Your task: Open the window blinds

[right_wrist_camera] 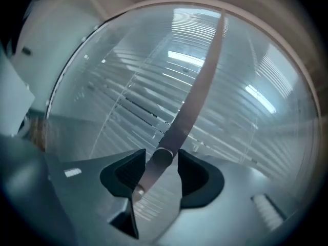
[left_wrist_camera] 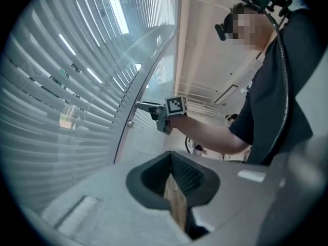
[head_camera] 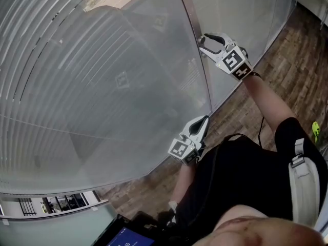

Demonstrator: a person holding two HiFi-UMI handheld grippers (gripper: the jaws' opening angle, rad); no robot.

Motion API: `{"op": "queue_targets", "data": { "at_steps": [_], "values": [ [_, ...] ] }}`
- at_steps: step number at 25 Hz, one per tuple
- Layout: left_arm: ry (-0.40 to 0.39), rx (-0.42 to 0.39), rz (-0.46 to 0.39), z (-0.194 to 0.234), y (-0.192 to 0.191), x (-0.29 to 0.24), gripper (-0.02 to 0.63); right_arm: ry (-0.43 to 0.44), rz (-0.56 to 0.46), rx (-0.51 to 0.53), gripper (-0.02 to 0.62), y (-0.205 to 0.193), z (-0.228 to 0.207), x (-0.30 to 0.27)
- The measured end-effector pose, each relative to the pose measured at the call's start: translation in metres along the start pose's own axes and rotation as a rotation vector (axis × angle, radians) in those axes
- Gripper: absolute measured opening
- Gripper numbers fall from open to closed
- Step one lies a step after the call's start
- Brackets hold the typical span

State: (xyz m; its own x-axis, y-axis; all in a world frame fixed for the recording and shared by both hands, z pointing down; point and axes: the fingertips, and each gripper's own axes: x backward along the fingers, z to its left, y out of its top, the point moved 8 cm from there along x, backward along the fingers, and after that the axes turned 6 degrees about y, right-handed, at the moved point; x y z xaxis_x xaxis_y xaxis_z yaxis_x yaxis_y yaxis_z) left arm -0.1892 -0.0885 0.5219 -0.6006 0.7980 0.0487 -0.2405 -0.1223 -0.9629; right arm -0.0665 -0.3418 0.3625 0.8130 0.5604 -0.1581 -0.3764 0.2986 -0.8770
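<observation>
- The right gripper (head_camera: 201,43) is raised against the post (head_camera: 192,14) between two glass panes, pointing about level.
- In the right gripper view its jaws (right_wrist_camera: 162,159) stand wide apart, one on each side of the round knob (right_wrist_camera: 163,156) on the post.
- The knob sits between the pads with a sliver of space on both sides; neither pad presses on it.
- A smaller shiny stud (right_wrist_camera: 137,191) shows lower on the post, just beside the left pad.
- The left gripper (head_camera: 204,122) hangs lower, near the foot of the same post and over the wood floor (head_camera: 287,55), apart from the glass.
- In the left gripper view its jaws (left_wrist_camera: 171,159) are pressed together at the tips, with nothing between them; only floor shows through the slit behind the tips.
- The blinds (head_camera: 77,60) hang behind the glass left of the post, their slats horizontal, with bright streaks between some of them.
- More slats (right_wrist_camera: 256,101) fill the pane on the other side of the post.
</observation>
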Motion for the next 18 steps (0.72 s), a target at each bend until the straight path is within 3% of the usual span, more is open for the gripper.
{"op": "queue_targets", "data": {
  "at_steps": [4, 7, 11, 18],
  "values": [
    [-0.010, 0.001, 0.002, -0.005, 0.013, -0.004, 0.002, -0.053, 0.108, 0.435, 0.202, 0.011, 0.010, 0.002],
    [-0.007, -0.007, -0.002, -0.003, 0.007, -0.005, 0.002, -0.066, 0.170, 0.659, 0.190, 0.008, 0.016, -0.003],
    [-0.012, 0.016, 0.023, -0.007, 0.013, -0.006, 0.002, -0.069, 0.209, 0.773, 0.172, 0.002, 0.021, -0.009],
    [-0.007, 0.004, 0.008, -0.002, 0.008, -0.006, 0.002, -0.076, 0.222, 0.824, 0.130, 0.001, 0.022, -0.012]
  ]
}}
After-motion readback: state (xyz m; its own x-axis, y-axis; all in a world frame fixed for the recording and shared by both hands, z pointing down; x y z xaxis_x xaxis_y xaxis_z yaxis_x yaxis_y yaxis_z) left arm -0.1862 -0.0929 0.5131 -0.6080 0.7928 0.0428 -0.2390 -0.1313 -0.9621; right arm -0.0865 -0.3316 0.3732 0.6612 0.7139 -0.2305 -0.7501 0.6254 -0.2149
